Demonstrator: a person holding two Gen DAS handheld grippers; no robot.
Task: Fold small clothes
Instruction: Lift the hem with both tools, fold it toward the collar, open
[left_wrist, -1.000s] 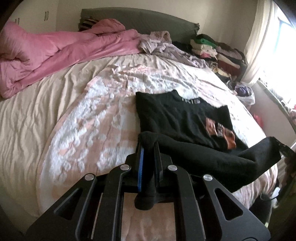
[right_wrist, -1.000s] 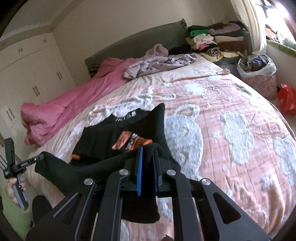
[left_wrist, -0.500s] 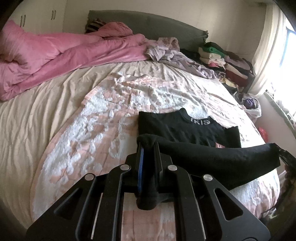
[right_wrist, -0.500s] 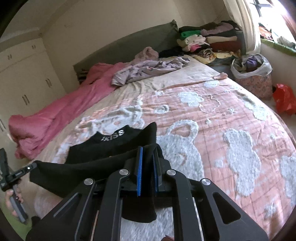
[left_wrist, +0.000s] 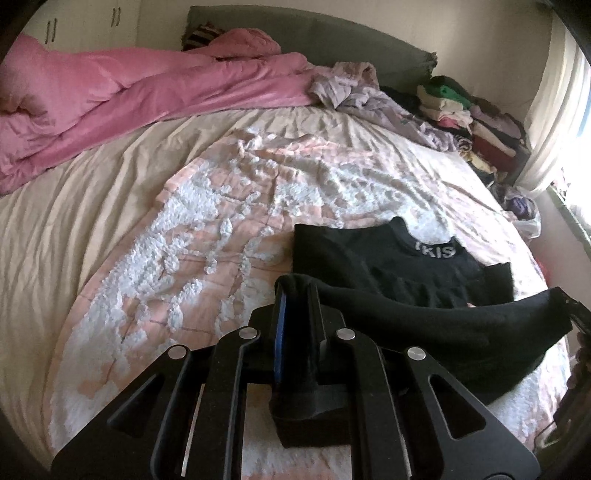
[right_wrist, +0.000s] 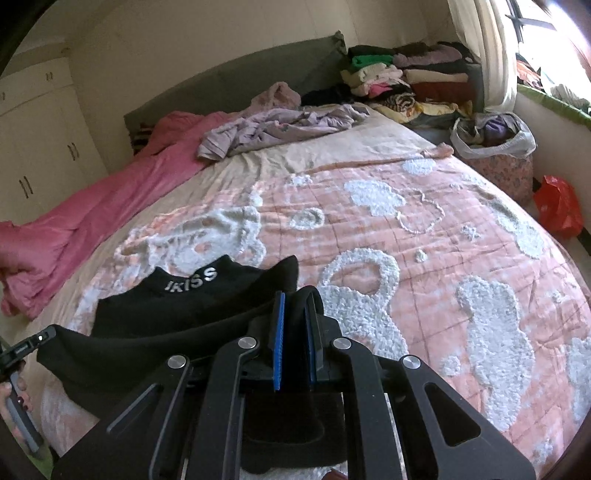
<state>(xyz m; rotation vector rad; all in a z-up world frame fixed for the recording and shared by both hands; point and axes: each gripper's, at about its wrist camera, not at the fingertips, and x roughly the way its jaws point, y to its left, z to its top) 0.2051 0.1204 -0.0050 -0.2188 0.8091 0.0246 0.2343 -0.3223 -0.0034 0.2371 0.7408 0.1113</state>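
A black shirt (left_wrist: 369, 258) with a white-lettered collar lies flat on the pink and white blanket (left_wrist: 221, 240). My left gripper (left_wrist: 295, 291) pinches one corner of its lifted hem; its jaws are opening slightly, with the cloth still pressed between the pads. At the other corner, my right gripper (right_wrist: 295, 295) is shut on the same hem. The hem hangs taut between them, just short of the collar (right_wrist: 192, 278), over the shirt's body (right_wrist: 184, 306). Each view shows the other gripper at its edge: the right gripper (left_wrist: 576, 314) and the left gripper (right_wrist: 22, 347).
A pink duvet (left_wrist: 129, 92) is bunched along the far left of the bed. Crumpled lilac clothes (right_wrist: 277, 125) lie near the headboard. A stack of folded clothes (right_wrist: 406, 77) stands at the far right corner. A white bag (right_wrist: 495, 136) and a red bag (right_wrist: 557, 206) sit beside the bed.
Both grippers have carried the lifted hem forward toward the collar. The orange print on the shirt's front is now covered by the folded-over part.
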